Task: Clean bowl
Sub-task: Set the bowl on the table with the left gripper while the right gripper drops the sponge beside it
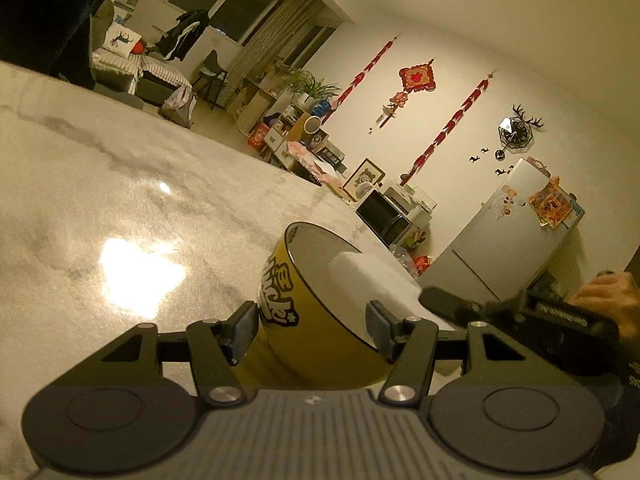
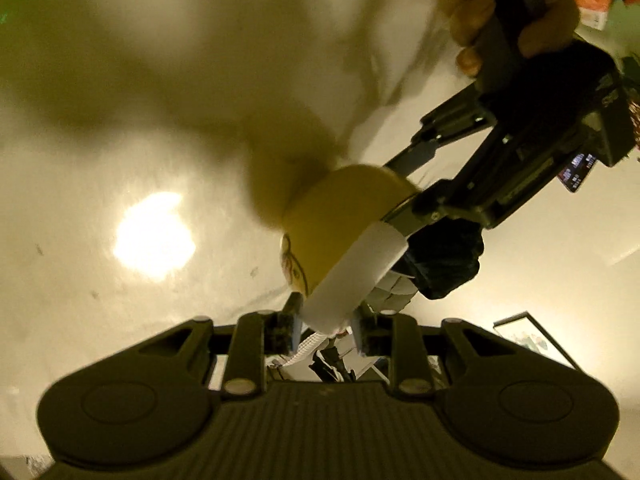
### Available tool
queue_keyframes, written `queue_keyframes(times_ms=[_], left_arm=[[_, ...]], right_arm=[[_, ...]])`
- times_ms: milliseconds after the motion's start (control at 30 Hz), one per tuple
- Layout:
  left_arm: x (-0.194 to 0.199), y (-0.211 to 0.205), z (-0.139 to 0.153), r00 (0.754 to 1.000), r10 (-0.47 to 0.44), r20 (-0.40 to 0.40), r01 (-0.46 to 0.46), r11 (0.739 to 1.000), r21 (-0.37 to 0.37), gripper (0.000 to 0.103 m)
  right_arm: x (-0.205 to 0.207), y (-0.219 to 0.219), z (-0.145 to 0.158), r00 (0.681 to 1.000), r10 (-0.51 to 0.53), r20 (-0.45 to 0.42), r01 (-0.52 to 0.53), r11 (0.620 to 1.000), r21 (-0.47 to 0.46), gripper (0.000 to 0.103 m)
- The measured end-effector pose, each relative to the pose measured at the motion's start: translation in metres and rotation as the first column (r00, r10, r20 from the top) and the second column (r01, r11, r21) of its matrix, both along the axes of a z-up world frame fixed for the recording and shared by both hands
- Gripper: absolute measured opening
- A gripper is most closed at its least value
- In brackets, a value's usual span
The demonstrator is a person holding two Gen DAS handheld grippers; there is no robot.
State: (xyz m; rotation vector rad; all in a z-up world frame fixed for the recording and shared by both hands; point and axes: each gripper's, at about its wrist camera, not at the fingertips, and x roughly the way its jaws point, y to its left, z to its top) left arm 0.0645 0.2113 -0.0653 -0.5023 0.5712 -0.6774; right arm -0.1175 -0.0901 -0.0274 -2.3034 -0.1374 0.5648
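Your left tongs pinch a yellow bowl, one pad on its outer wall and the other inside the rim. The bowl is tipped on its side above the table, its opening turned right. It has bold white cartoon lettering outlined in black, a dark rim and a pale inside. Your right tongs are clamped on a white sponge block, which sits in the bowl's mouth. The table is glossy white marble with grey veins and a bright lamp glare. Behind it are red wall hangings, an antlered clock, a silver fridge and a microwave.
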Motion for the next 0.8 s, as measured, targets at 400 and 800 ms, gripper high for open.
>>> queue_keyframes(times_ms=[400, 800], left_arm=[[0.002, -0.011, 0.005, 0.998, 0.061, -0.027, -0.060, 0.998, 0.022, 0.057], [-0.023, -0.031, 0.032, 0.987, 0.149, 0.067, -0.158, 0.976, 0.148, 0.059]], right_arm=[[0.013, -0.002, -0.011, 0.998, -0.056, -0.017, 0.058, 0.984, 0.169, 0.027], [0.049, -0.042, -0.029, 0.974, -0.214, -0.070, 0.225, 0.952, 0.209, 0.021]])
